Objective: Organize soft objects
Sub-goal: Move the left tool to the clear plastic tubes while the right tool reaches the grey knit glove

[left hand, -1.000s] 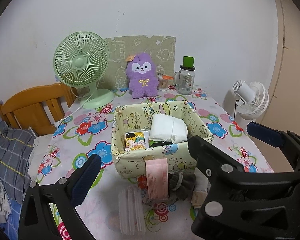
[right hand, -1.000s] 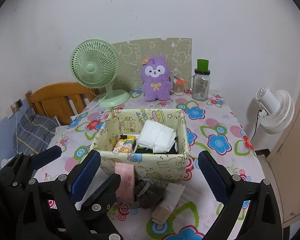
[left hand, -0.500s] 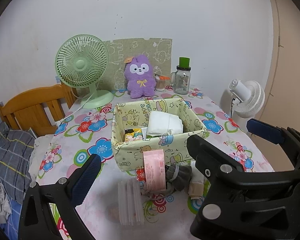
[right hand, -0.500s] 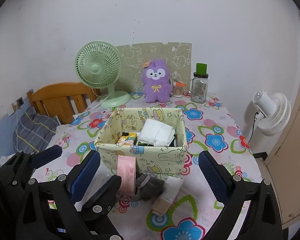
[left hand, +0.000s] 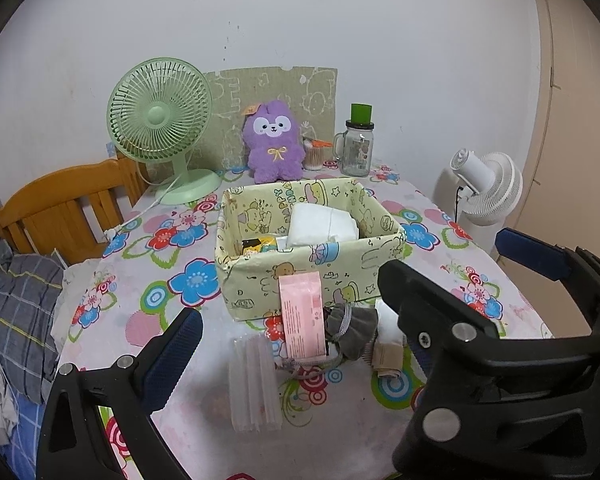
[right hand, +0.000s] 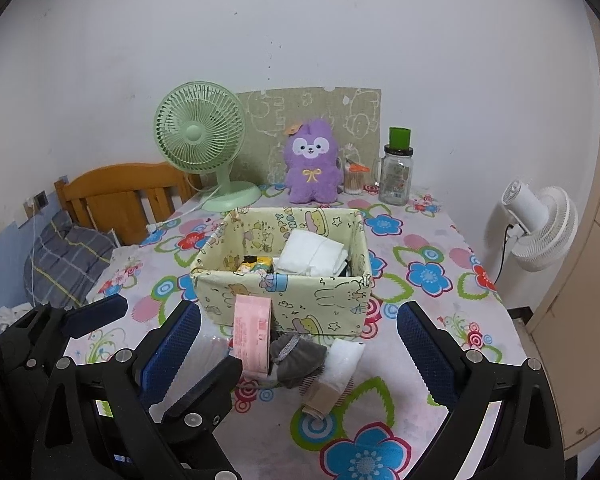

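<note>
A yellow patterned fabric box (left hand: pixel 312 276) (right hand: pixel 284 292) stands mid-table and holds a white folded cloth (left hand: pixel 324 224) (right hand: pixel 312 252) and a small yellow packet. A pink packet (left hand: pixel 302 312) (right hand: pixel 252 336) leans on the box front. Beside it lie a grey pouch (left hand: pixel 352 332) (right hand: pixel 296 360), a white and beige roll (left hand: pixel 388 344) (right hand: pixel 332 376) and a clear plastic pack (left hand: pixel 254 384). A purple plush (left hand: pixel 274 144) (right hand: pixel 310 160) sits at the back. My left gripper (left hand: pixel 296 360) and right gripper (right hand: pixel 298 352) hover open and empty, side by side, short of these items.
A green desk fan (left hand: pixel 160 120) and a glass jar with a green lid (left hand: pixel 358 148) stand along the back wall. A white fan (right hand: pixel 540 224) stands off the table's right edge. A wooden headboard (left hand: pixel 60 208) and bedding lie to the left.
Both grippers have drawn back from the box, which looks smaller and farther now. They stay open. Nothing on the table has moved.
</note>
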Demonstrator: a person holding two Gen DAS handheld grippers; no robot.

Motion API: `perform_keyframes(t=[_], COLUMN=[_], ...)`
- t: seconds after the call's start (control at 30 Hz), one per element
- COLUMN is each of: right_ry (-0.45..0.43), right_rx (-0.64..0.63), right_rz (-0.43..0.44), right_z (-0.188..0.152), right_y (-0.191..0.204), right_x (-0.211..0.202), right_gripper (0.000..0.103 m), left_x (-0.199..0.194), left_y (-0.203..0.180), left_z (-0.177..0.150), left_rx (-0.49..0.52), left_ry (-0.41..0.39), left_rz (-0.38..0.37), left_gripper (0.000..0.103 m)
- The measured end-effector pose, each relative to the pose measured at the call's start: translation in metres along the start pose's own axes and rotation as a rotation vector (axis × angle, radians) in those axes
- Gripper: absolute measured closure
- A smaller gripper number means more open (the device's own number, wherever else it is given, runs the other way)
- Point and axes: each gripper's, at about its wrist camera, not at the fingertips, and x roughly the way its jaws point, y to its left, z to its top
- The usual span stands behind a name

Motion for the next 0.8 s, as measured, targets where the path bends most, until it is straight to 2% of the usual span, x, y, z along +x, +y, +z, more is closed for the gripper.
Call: perform_keyframes(t=[0.8], right_ry=[0.056], right_rx=[0.027], right_rz=[-0.017], right_z=[-0.040], right_y=[-0.016], right_x=[0.045], right_gripper=[0.003], left_x=[0.053], left_y=[0.017], left_z=[-0.034], left_rx=[-0.047], left_ry=[0.098], left_rz=[-0.018], left_gripper=[0.000])
